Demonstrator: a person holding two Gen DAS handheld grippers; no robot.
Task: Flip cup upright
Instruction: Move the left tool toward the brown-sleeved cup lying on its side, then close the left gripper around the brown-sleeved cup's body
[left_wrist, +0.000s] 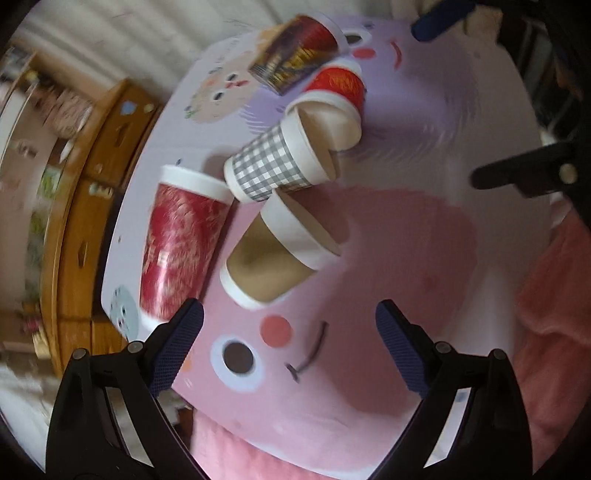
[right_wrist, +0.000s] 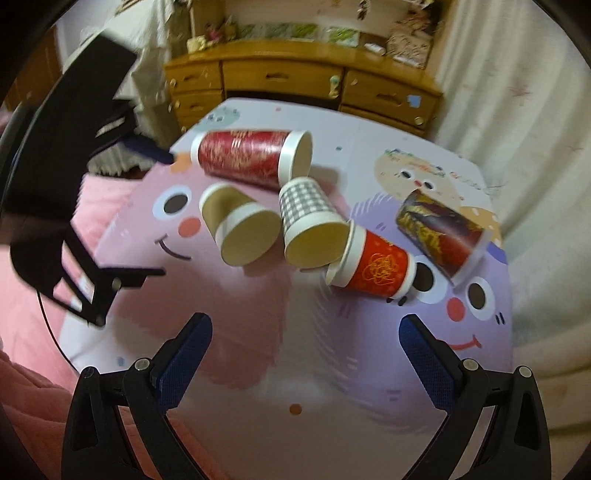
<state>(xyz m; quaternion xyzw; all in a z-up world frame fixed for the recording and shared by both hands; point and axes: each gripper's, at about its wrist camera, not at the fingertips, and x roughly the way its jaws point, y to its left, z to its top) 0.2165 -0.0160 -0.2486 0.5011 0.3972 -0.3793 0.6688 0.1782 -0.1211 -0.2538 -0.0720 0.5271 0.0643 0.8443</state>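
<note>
Cups are seen lying on their sides in a loose cluster on the worktop (right_wrist: 369, 147), a pastel board printed with cartoon faces and resting on a pink blanket (right_wrist: 99, 206). Behind it, a wooden dresser (right_wrist: 295, 79) with drawers is visible in the right wrist view. The long red cup with gold pattern (right_wrist: 240, 157) is laid along the far side, its mouth turned toward the checked cup (right_wrist: 308, 218), which is tipped with its open mouth facing the right camera and is touching both neighbours. A plain brown kraft cup (right_wrist: 240, 225) is found just beside it on the left, mouth also toward the camera. A shorter red cup with a gold scribble motif (right_wrist: 373, 267) is pressed at its rim against the checked cup's mouth, and a dark cup with red and gold print (right_wrist: 443, 232) is lying near the worktop's right edge. The left claw (left_wrist: 290, 345) is held wide open over the near edge, nothing between its blue pads, with the brown cup (left_wrist: 280, 251) just ahead. The right claw (right_wrist: 304, 354) is likewise spread wide and empty, above bare board.
</note>
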